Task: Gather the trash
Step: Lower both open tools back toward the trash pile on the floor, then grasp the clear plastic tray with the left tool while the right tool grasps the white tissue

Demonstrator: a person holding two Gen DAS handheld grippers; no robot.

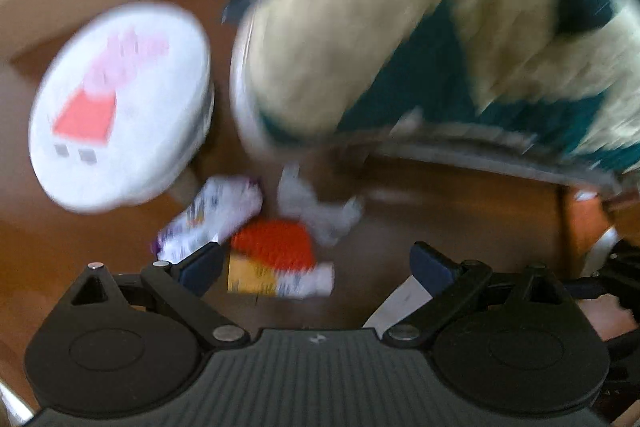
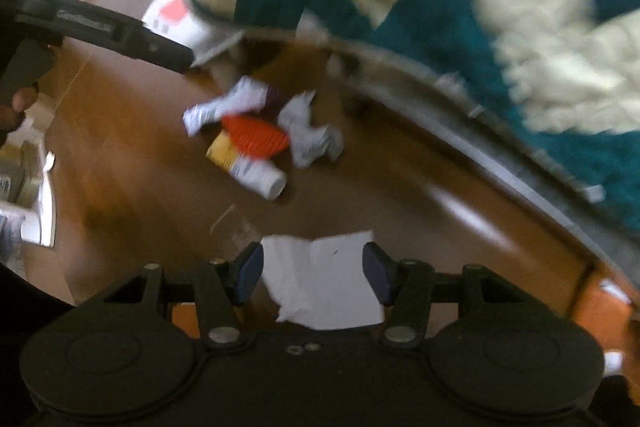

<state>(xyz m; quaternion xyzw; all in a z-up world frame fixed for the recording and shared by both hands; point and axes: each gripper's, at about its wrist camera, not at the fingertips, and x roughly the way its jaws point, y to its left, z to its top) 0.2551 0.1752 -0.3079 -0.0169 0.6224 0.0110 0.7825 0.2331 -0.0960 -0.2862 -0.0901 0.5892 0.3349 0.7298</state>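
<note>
Left gripper (image 1: 316,263): spread wide, nothing between the fingers, hung over the wooden floor (image 1: 440,227).
Right gripper (image 2: 314,273): spread, a white sheet of paper (image 2: 324,283) between the pads; contact with them impossible to tell.
Trash pile: ahead of both grippers on the floor, bunched together — crumpled wrapper (image 1: 212,215), orange ridged piece (image 1: 276,243) over a yellow-and-white tube (image 1: 276,281), crumpled tissue (image 1: 316,207).
Round white lid (image 1: 120,103): left of the pile, cartoon pig printed on top.
Teal and cream rug (image 1: 400,47): beyond the pile, heavily blurred.
</note>
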